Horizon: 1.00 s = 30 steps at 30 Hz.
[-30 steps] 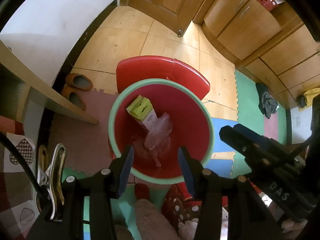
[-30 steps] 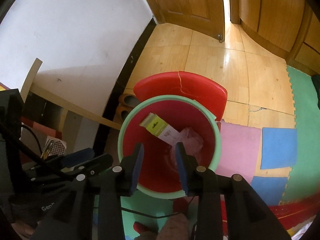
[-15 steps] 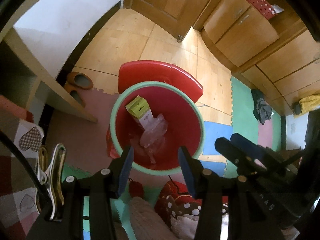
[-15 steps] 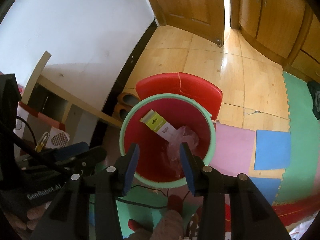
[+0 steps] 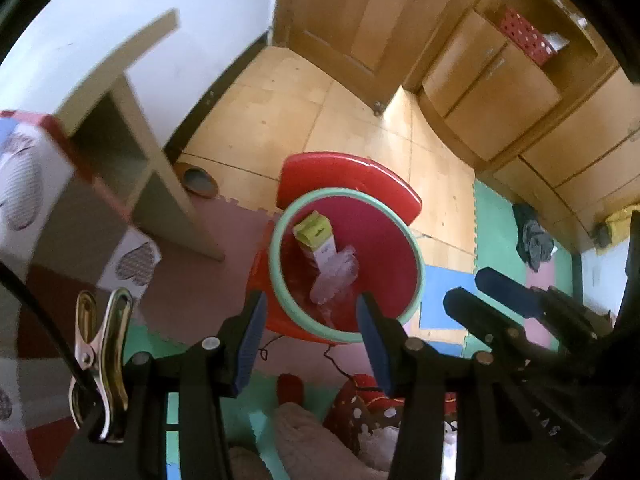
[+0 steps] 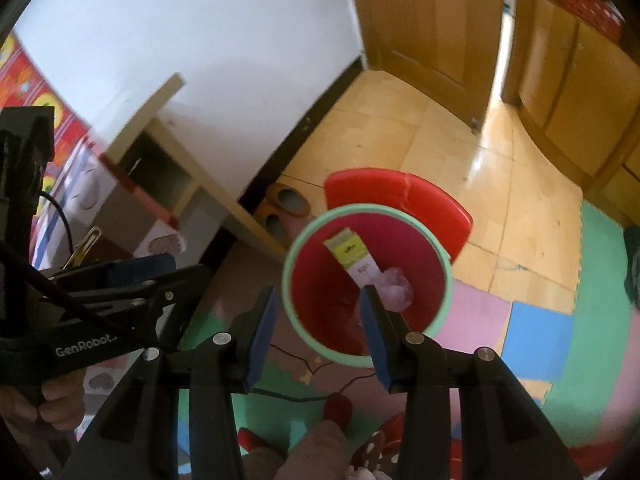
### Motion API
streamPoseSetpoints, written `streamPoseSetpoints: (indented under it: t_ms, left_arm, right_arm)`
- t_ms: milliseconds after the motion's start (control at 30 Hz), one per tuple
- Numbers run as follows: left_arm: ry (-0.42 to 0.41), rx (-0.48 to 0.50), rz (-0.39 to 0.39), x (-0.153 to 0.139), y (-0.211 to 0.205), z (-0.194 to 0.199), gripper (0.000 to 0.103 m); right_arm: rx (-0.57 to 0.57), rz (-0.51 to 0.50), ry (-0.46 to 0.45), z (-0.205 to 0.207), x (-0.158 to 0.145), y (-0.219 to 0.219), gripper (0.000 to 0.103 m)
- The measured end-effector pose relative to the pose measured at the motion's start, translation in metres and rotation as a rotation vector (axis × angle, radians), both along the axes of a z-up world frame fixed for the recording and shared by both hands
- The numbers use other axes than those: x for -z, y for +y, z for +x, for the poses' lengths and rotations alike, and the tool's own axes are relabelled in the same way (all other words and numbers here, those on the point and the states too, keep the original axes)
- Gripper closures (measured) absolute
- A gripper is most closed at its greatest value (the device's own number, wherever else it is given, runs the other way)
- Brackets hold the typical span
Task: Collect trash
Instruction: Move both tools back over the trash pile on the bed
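Left wrist view looks down on a red bin (image 5: 384, 248) with a pale green rim, which stands on the floor where the wooden boards meet the coloured foam mats (image 5: 444, 296). Inside the bin a carton (image 5: 318, 236) with a yellow-green top leans against the far wall, and a crumpled clear plastic bag (image 5: 334, 276) lies just beside it, touching its lower end. The left hand-held gripper (image 5: 312, 344) hangs above the near rim with its two blue pads wide apart and nothing between them. At the right side of this view the right hand-held gripper (image 5: 492, 292) shows from the side, also with a gap between its fingers. Only this view shows the dark cloth (image 5: 534, 236) on the green mat and the silver clip (image 5: 100, 364) at the left. Right wrist view shows the same bin (image 6: 304, 252), carton (image 6: 356, 260) and bag (image 6: 394, 288), and the right hand-held gripper (image 6: 318, 332) spread open and empty. Only here both brown slippers (image 6: 284, 208) are seen by the wall, a hand (image 6: 52, 408) holds the left tool, and the white word "GenRobot" (image 6: 86, 350) can be read on it. Small print on the carton is too blurred to read.
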<state>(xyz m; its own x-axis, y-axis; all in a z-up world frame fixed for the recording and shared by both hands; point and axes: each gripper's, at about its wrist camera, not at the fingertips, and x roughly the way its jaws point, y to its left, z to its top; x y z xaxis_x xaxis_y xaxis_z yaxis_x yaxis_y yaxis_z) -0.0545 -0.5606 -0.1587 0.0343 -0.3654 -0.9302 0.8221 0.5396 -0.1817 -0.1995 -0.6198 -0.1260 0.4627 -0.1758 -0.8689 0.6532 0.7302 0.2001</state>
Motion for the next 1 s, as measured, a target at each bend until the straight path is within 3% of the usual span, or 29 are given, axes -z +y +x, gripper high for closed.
streamPoseSetpoints:
  t_ms: [533,1000]
  left_arm:
    - [-0.003,-0.213,-0.068,-0.059,0.125,0.042,0.054]
    - [-0.099,-0.410,-0.119,-0.115,0.257,0.069,0.054]
  right_arm:
    - [-0.249,-0.016,-0.062,0.062,-0.052,0.083,0.060]
    - [-0.486,-0.005,-0.108,0.122,-0.085,0.183,0.060]
